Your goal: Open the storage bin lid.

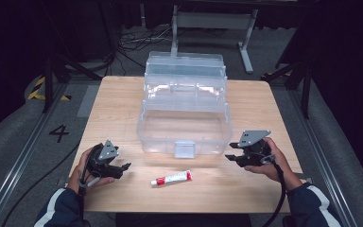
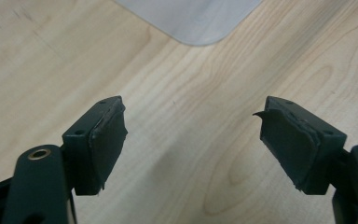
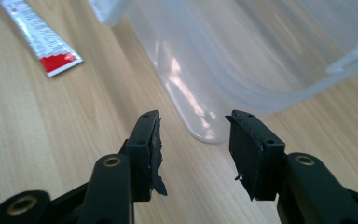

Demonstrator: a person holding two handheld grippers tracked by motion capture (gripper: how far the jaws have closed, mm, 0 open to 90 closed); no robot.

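While both hands rest low over the table (image 1: 123, 101), the left gripper (image 1: 119, 170) stands wide with bare wood between its pads, and the right gripper (image 1: 232, 157) is parted too, empty, aimed at a corner of the clear box (image 1: 184, 127). Between the grippers, just in front of the box's latch (image 1: 185, 150), lies a red-and-white tube (image 1: 171, 178), touching neither

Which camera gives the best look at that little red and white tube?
The high view: the whole tube lies on the table in front of the clear box. The right gripper view catches its flat red end, closer but cut off. The left gripper view shows bare table.
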